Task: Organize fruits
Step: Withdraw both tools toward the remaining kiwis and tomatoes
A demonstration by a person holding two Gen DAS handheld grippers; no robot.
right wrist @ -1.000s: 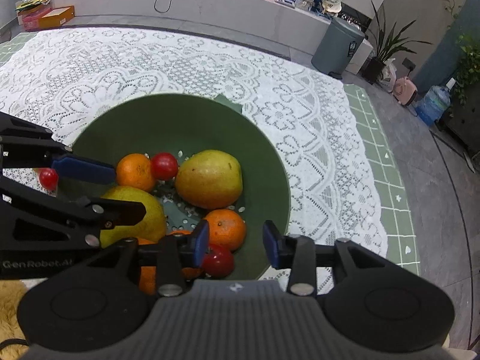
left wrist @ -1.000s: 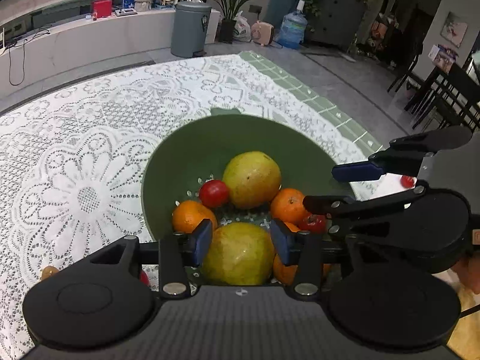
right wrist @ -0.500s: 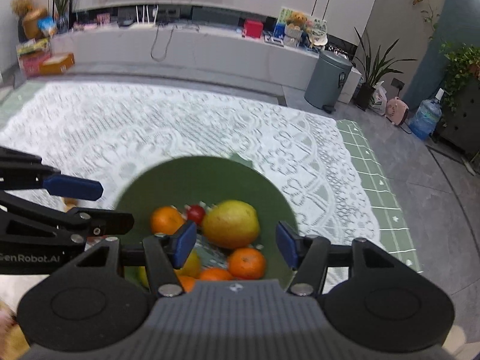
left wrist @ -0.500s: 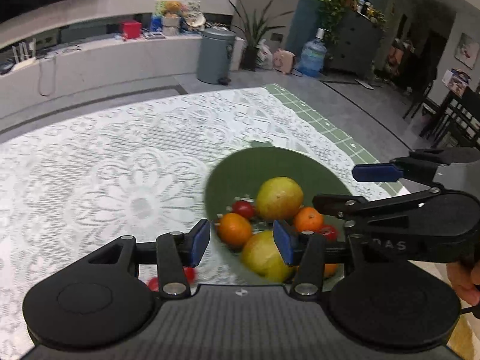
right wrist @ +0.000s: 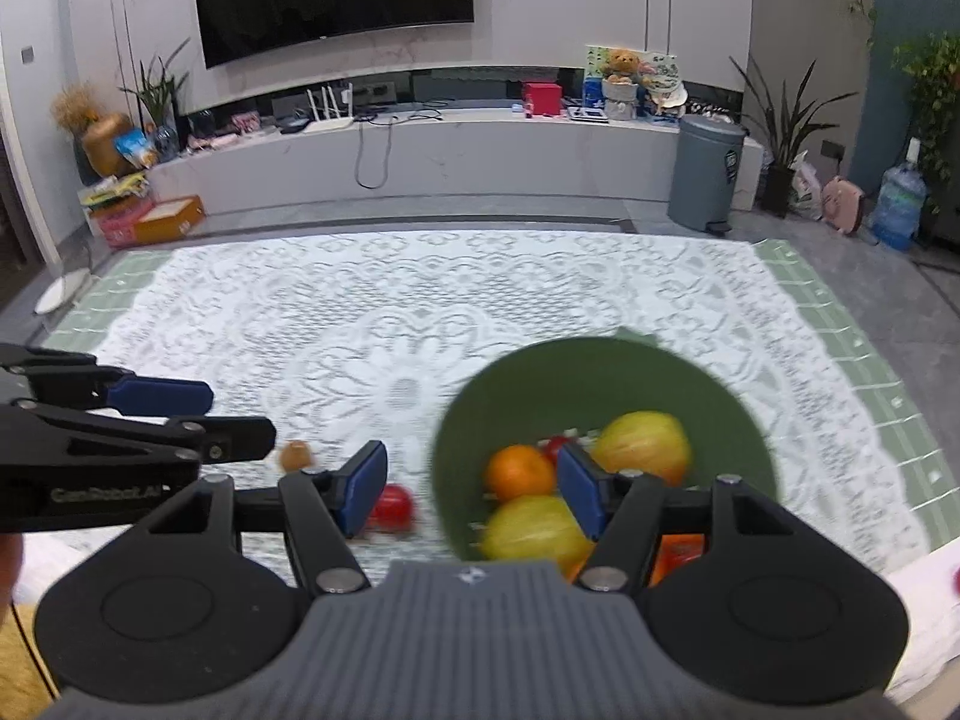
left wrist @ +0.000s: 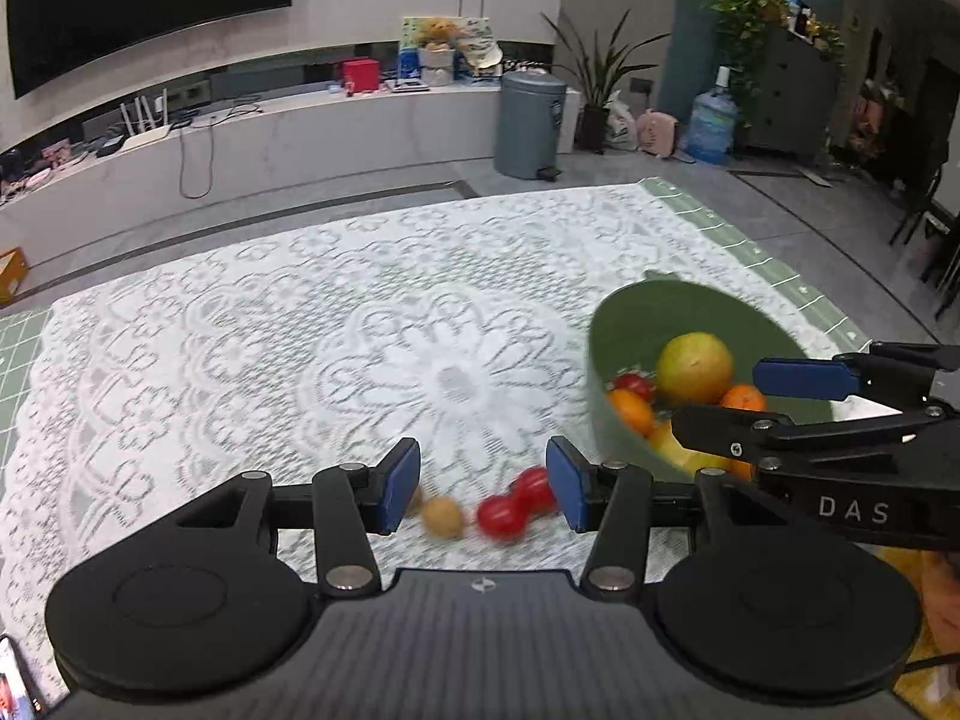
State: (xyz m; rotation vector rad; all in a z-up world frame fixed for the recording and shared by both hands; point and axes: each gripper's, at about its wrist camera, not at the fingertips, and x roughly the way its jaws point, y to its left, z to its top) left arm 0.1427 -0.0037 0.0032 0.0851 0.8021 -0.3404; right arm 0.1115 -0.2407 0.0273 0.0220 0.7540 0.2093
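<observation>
A green bowl [left wrist: 690,312] [right wrist: 600,378] holds two yellow-green fruits [right wrist: 645,444], oranges [right wrist: 519,471] and red tomatoes [left wrist: 633,385]. Two red tomatoes [left wrist: 501,516] and a small brown fruit [left wrist: 443,516] lie loose on the lace cloth left of the bowl. My left gripper [left wrist: 483,492] [right wrist: 240,417] hangs open above these loose fruits, touching none. My right gripper [right wrist: 472,492] [left wrist: 720,399] hovers over the bowl's near left rim; its jaws are opening with nothing held between them. One loose tomato [right wrist: 393,507] shows beside its left finger.
A white lace cloth [right wrist: 420,312] over a green mat [right wrist: 840,324] covers the table. The far and left parts of the cloth are bare. A grey bin [right wrist: 708,174] and a low TV cabinet [right wrist: 456,150] stand beyond. A hand [left wrist: 936,594] shows at the right edge.
Both grippers have pulled back and up from the bowl. The left one has swung left over the loose tomatoes and brown fruit. The right gripper's jaws have widened.
</observation>
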